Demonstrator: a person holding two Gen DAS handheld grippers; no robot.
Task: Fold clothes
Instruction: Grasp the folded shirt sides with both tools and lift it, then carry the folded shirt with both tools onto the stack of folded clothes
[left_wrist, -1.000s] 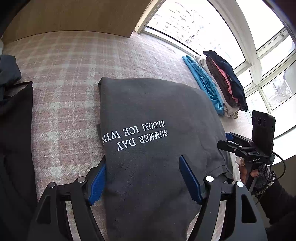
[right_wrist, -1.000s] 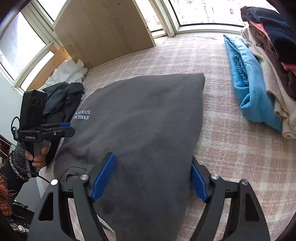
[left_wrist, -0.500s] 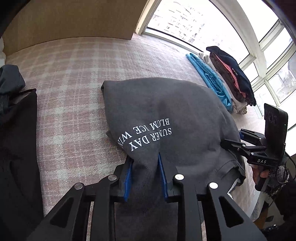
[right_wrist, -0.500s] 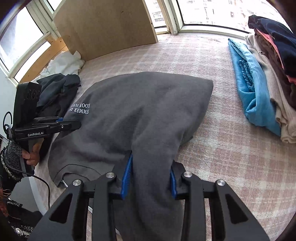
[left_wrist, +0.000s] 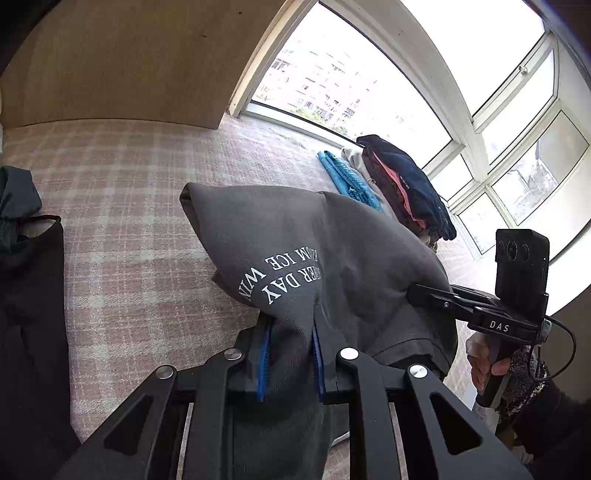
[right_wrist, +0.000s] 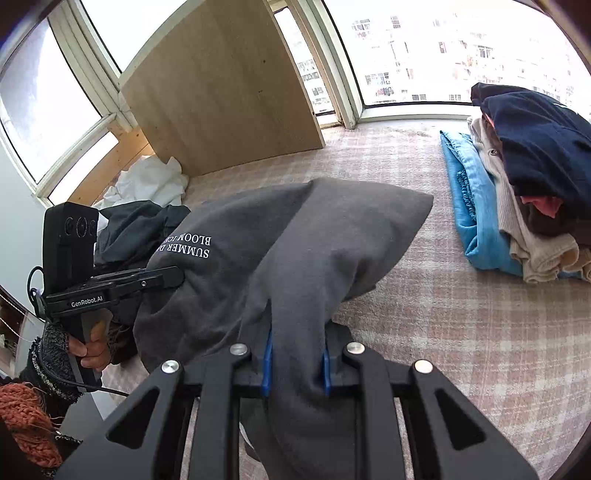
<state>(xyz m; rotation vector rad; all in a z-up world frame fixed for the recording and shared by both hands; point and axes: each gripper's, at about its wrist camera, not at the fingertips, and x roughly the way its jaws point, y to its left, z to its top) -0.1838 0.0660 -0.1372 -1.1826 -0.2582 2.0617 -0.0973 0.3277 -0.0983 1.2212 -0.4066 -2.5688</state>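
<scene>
My left gripper (left_wrist: 290, 363) closing, pinching soft grey sweatshirt (left_wrist: 295, 240) | my right gripper (right_wrist: 295, 363) closing, same fleece bunched | folded stack (right_wrist: 532, 177) at two o'clock

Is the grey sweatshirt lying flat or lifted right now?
Lifted at its near edge: both claws, left and right, pinch the grey sweatshirt, tenting it; its far end rests on the checked cover.

Left tongs (left_wrist: 290, 363): black linkage arms, silver rivets at the pivots, blue pads (left_wrist: 263, 360). Right tongs (right_wrist: 297, 363): same build. Side-on, each is a pistol-grip handle with a black camera block (left_wrist: 521, 271) on top; one is marked "DAS", the other "GenRobot.AI". Black cable (left_wrist: 565, 347) off the back. Speckled black knit cuffs (right_wrist: 51, 354), orange knit (right_wrist: 26, 424) at the edge.
</scene>
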